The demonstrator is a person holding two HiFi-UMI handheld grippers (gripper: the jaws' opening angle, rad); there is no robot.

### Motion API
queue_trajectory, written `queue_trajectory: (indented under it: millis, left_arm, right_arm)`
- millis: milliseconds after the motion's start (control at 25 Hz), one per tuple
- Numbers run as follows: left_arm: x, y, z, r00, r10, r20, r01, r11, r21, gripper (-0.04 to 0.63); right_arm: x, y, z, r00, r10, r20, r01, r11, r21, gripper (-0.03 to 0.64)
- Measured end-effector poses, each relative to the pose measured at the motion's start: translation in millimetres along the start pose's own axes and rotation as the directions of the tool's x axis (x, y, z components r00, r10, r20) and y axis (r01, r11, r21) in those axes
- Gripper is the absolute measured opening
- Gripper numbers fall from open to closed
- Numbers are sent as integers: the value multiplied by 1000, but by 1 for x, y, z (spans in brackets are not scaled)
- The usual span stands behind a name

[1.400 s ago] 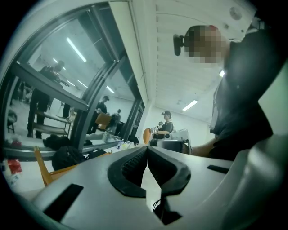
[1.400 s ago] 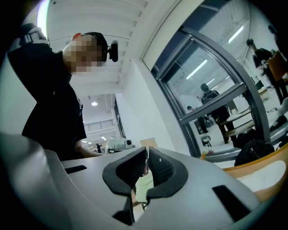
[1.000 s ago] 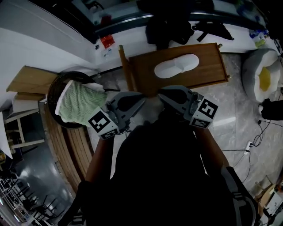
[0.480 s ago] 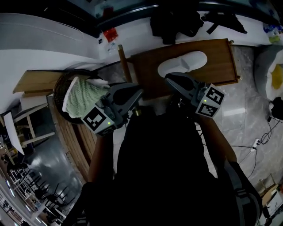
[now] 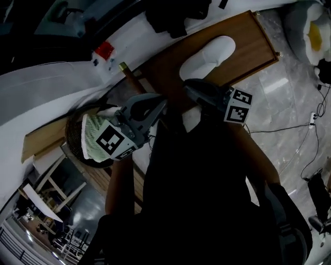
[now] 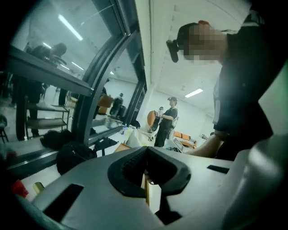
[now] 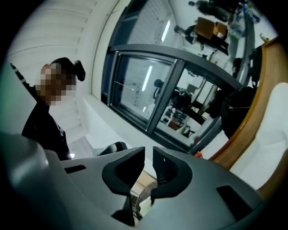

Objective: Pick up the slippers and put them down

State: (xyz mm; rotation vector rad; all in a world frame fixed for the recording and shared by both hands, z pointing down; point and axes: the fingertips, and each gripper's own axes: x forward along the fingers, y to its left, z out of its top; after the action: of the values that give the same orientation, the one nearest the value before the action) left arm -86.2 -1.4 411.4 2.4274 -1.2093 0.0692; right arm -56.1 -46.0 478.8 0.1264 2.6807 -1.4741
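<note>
A dark round basket (image 5: 74, 135) holds a green knitted cloth (image 5: 91, 133), just beside a pale wooden plank (image 5: 44, 141). A brown wooden bench (image 5: 253, 39) stands on the grey marble floor (image 5: 289, 88). A white cushion with a yellow centre (image 5: 302, 13) lies near the bench's far corner. A small red object (image 5: 105, 50) sits on the white ledge (image 5: 62, 83).

The slipper (image 5: 207, 57) is white, the board (image 5: 253, 39) brown (the cloth (image 5: 92, 137) pale green).
</note>
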Motion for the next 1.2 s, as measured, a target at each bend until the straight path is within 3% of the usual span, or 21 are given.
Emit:
queue_trajectory:
  millis: [160, 320, 400, 560, 720, 960, 1200]
  left_arm:
    - [4, 19, -12, 995, -92, -38, 90, 995, -31, 11]
    - [17, 32, -22, 991, -125, -54, 122, 991, -61, 11]
    - [22, 32, -24, 990, -133, -46, 129, 989, -76, 11]
    - [31, 28, -26, 988, -153, -36, 149, 985, -82, 11]
    - [35, 27, -37, 985, -162, -54, 156, 983, -96, 11]
    - [40, 27, -46, 984, -171, -55, 165, 980, -110, 11]
    - [49, 26, -46, 981, -186, -64, 177, 977, -120, 11]
  right_arm:
    - [4, -33, -18, 991, -99, 87, 89, 989, 119, 32]
    - [2, -60, -49, 984, -150, 92, 124, 962, 241, 56]
    - [-2, -75, -69, 980, -183, 72, 151, 935, 321, 154]
    - [-18, -109, -95, 962, -264, 74, 203, 868, 452, 166]
    - [-31, -136, -108, 941, -329, 79, 251, 836, 488, 207]
    - [-34, -162, -127, 922, -387, -14, 334, 778, 533, 238]
    - [-38, -182, -131, 897, -442, 26, 322, 692, 646, 238]
